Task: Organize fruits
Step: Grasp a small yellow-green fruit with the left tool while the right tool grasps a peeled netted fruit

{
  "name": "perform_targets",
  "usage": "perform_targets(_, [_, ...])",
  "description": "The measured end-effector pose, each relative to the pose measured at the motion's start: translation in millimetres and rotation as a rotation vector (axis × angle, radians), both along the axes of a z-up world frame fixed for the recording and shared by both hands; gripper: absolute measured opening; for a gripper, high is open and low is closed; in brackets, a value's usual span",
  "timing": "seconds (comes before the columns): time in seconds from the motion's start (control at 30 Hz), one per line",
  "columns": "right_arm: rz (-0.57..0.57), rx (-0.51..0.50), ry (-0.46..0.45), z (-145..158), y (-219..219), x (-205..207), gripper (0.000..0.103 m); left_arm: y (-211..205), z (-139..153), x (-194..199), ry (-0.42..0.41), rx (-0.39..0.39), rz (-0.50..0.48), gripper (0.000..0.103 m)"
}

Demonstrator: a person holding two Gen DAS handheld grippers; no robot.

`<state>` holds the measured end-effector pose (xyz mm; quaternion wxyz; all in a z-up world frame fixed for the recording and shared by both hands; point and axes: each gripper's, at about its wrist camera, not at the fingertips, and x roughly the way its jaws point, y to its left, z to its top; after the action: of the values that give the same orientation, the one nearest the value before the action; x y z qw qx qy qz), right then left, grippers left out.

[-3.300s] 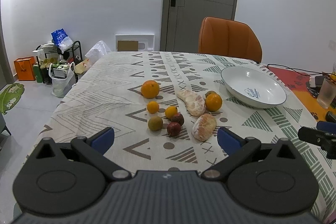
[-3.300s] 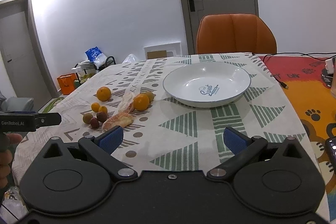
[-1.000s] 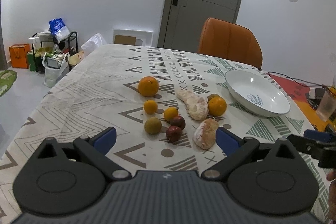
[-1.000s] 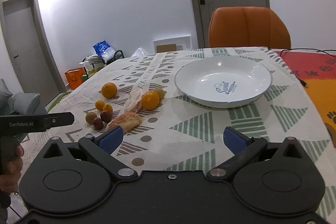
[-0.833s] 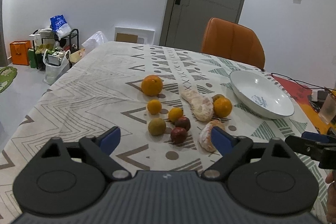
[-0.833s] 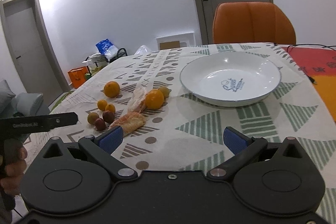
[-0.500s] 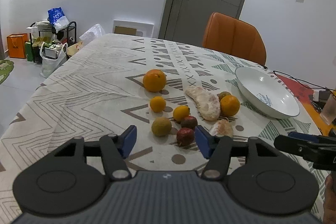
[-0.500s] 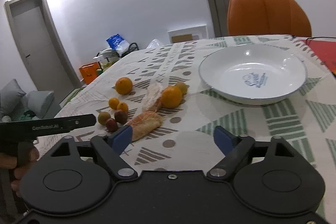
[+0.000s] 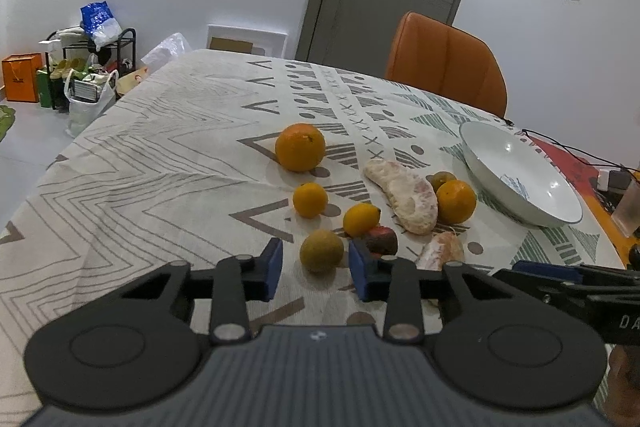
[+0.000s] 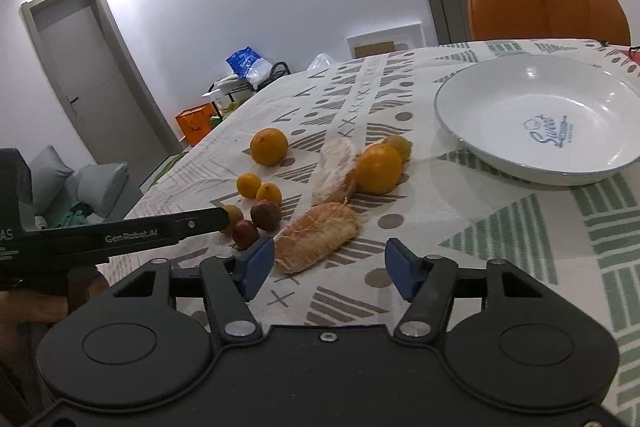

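Observation:
Several fruits lie on the patterned tablecloth: a large orange (image 9: pixel 300 147), small oranges, dark red fruits (image 9: pixel 382 239), a greenish-brown round fruit (image 9: pixel 321 251) and two peeled pomelo segments (image 9: pixel 404 195). An empty white plate (image 9: pixel 520 171) sits to their right. My left gripper (image 9: pixel 316 269) is closing, and the greenish-brown fruit sits between its blue pads with a gap on each side. My right gripper (image 10: pixel 328 267) is also closing. It stands just before the nearer pomelo segment (image 10: pixel 318 237), whose near end lies by its left pad, untouched. The plate (image 10: pixel 520 95) is up to its right.
An orange chair (image 9: pixel 444 63) stands behind the table's far edge, before a grey door. A cable and a glass (image 9: pixel 628 203) are at the table's right side on an orange mat. A rack with bags (image 9: pixel 88 67) stands on the floor at the left.
Both grippers moved forward and down toward the fruit cluster. Both pairs of jaws narrowed, the left far more, and it now brackets the greenish-brown fruit.

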<state>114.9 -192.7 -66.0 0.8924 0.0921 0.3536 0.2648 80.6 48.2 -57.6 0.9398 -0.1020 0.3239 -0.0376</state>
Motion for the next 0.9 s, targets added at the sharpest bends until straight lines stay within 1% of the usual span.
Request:
perform_targets(0.1, [0.002,0.000,0.014,-2,6,3,0.059,2,-1,3,0.002,-0.003,-0.011,0.034])
perform_targets(0.23, [0.015,-0.005,0.018,-2,16,5,0.058,6,-4,9,0.009,-0.019,-0.025,0.034])
perform_targets(0.3, [0.023,-0.011,0.022,-3,22,7,0.058,6,-6,13,0.018,-0.014,-0.032,0.034])
perform_targets(0.33, [0.026,-0.013,0.027,-4,24,8,0.058,6,-8,14,0.020,-0.010,-0.034,0.032])
perform_targets(0.4, [0.033,-0.014,0.042,-8,28,10,0.058,7,-8,13,0.012,-0.012,-0.042,0.023])
perform_targets(0.43, [0.035,-0.016,0.045,-9,29,10,0.059,8,-8,13,0.012,-0.028,-0.053,0.023])
perform_targets(0.63, [0.027,-0.028,0.036,-8,36,16,0.061,15,-5,10,0.005,-0.027,-0.029,0.023])
perform_targets(0.9, [0.032,-0.066,0.005,-11,50,20,0.061,24,2,1,-0.003,0.002,-0.006,0.023])
